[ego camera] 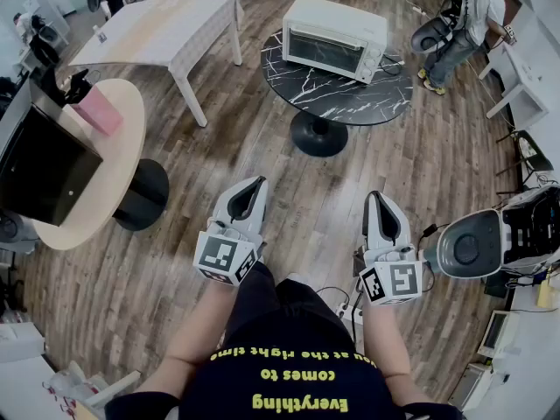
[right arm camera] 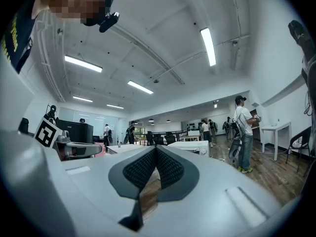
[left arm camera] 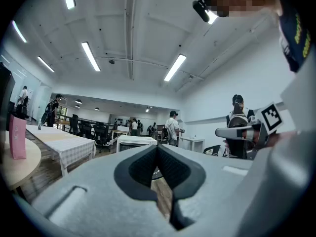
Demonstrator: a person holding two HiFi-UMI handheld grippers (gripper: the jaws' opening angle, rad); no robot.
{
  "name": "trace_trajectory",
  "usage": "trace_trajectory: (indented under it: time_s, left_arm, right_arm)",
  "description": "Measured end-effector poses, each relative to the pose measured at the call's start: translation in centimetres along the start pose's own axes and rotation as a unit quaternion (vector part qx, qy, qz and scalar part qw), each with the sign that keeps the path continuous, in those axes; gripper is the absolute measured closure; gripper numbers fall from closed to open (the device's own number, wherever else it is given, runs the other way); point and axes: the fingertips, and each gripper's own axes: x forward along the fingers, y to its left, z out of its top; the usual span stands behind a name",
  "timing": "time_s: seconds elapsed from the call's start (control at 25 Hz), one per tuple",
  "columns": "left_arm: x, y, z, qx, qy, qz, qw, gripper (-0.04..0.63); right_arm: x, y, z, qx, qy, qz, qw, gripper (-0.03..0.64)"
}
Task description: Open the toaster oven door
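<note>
Nearest: left claw (ego camera: 256,182), right claw (ego camera: 374,196), mine, both pinched shut, empty, level; toaster oven (ego camera: 335,38) well ahead on dark round table (ego camera: 385,103), door (ego camera: 325,51) closed; risk: shut jaws cannot hook door, may shove oven.

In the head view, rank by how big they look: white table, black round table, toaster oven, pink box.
1. white table and black round table: too alike to rank
2. toaster oven
3. pink box
</note>
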Motion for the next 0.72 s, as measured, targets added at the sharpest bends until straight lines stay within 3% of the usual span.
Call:
trace_trajectory:
  time_s: [0.72]
  left_arm:
    - [1.9,-2.3,0.6,0.018,0.005,-0.001,0.9998,0.598]
  right_arm:
    - [-0.7,-2.3,1.0,0.023,-0.016,0.006,1.000,0.606]
